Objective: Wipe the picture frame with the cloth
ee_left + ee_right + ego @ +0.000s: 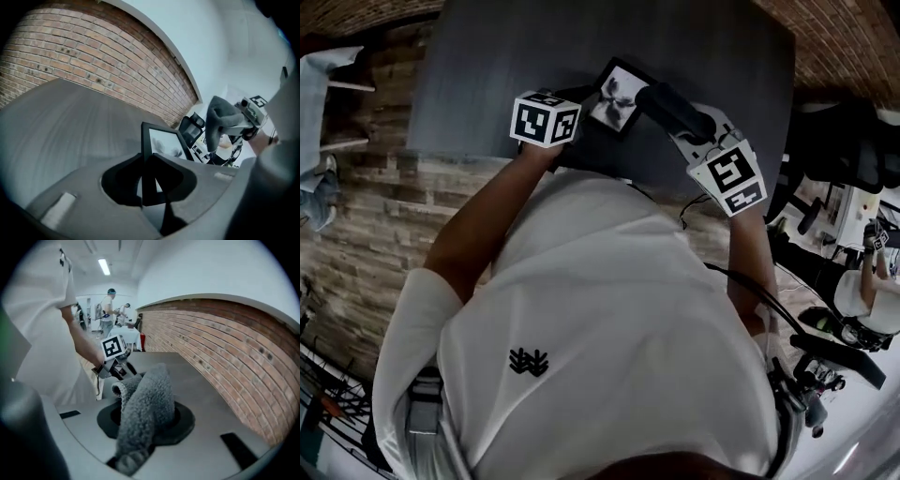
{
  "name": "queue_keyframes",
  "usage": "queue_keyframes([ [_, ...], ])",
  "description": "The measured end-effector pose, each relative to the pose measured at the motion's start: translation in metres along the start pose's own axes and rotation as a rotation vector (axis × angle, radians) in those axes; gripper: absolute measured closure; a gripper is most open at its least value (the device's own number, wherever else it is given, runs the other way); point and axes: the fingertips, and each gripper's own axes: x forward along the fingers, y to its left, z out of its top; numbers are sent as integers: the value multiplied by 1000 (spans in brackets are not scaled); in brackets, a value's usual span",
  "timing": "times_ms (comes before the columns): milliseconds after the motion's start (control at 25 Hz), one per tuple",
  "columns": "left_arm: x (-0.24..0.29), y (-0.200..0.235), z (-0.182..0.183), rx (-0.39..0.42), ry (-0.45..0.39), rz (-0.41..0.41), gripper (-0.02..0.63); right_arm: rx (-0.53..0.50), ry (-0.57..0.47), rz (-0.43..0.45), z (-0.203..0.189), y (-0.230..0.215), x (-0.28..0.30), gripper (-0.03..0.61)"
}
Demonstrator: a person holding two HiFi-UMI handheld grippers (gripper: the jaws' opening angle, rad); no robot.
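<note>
Picture frame — a small black one with a pale grey print behind its glass — sits tilted over the near part of the dark grey table, close in front of the person's white shirt. The left gripper has it by one side: in the left gripper view the frame's black edge stands upright between the two jaws, which are clenched on it, and the glass faces off to the right. The right gripper grasps the cloth, a thick grey fleecy one. In the right gripper view the cloth is pinched low between the jaws and bunches up out of them in a folded roll. From the head view the cloth lies just beside the frame's right edge; the left gripper view shows the cloth hanging a little apart from the frame — not on the glass. A brick wall runs behind the table.
</note>
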Motion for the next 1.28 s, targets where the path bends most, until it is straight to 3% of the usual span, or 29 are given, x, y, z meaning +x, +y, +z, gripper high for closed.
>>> queue_keyframes([
  [240, -35, -19, -4, 101, 7, -50, 538, -381, 170, 61, 40, 43, 55, 488],
  [440, -44, -27, -13, 132, 16, -79, 538, -522, 277, 72, 36, 57, 81, 488],
  [600, -47, -31, -13, 139, 8, -115, 538, -530, 352, 29, 29, 42, 83, 488],
  [1000, -37, -39, -8, 166, 17, -176, 538, -423, 452, -116, 13, -13, 57, 488],
  [1280, -26, -31, 4, 159, 11, -164, 538, -384, 484, -130, -8, -29, 42, 488],
])
